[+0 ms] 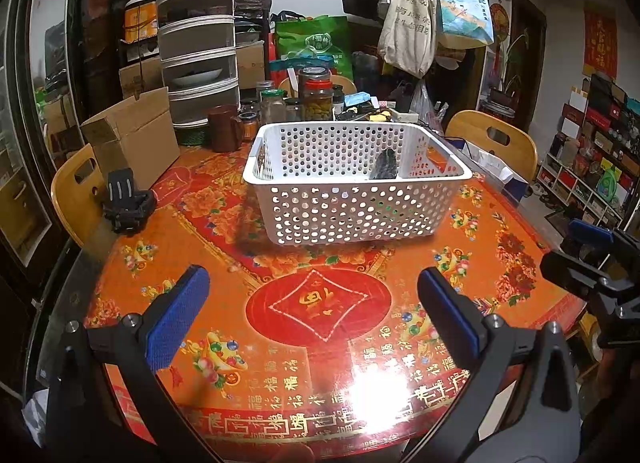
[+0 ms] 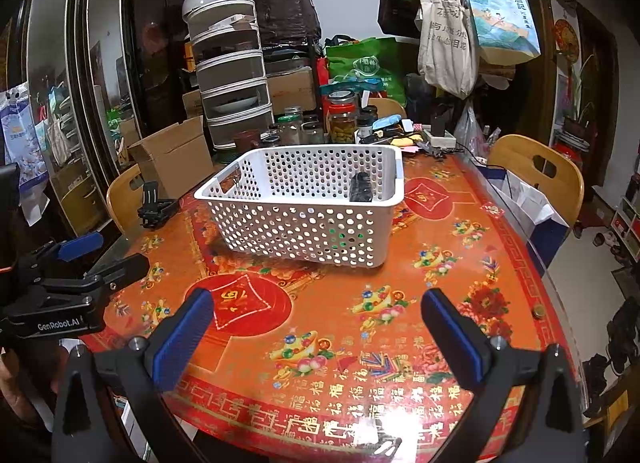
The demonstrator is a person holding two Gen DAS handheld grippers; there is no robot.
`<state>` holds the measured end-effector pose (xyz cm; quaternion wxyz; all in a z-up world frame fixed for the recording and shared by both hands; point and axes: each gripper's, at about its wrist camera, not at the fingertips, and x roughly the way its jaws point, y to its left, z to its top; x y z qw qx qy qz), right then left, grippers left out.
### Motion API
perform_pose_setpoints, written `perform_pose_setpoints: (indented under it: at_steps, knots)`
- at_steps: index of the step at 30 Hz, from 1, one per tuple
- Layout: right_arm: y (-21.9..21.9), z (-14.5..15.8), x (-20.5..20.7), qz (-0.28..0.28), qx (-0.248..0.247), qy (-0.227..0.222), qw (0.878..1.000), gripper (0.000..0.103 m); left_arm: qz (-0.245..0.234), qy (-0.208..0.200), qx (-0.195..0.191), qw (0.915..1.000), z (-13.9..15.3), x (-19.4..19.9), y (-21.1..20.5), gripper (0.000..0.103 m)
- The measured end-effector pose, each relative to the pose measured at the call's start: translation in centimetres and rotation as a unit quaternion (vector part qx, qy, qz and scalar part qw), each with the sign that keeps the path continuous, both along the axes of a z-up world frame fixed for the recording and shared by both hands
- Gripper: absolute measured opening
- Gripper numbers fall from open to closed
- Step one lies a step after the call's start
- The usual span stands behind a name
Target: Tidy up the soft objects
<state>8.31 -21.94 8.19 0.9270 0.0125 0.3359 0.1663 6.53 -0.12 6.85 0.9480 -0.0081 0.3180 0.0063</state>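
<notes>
Left hand-held gripper (image 1: 312,307) and right hand-held gripper (image 2: 316,327): both spread wide and empty, blue ribbed pads (image 1: 176,315) poised over the counter (image 1: 400,363), likely between grasps. Glossy red-orange patterned counter. White perforated rigid plastic basket (image 1: 352,215), centred for reach. Inside it, a dark soft object (image 1: 385,165) leans against the far wall.
</notes>
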Motion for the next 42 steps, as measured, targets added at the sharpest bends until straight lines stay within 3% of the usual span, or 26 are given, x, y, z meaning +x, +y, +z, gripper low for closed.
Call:
perform_pose_setpoints:
  at_steps: [42]
  knots:
    - [0.2,0.22,-0.37,0.003,0.0,0.002,1.0,0.103,-0.001,-0.001,0.0,1.0,0.11,-0.3,-0.16,0.103]
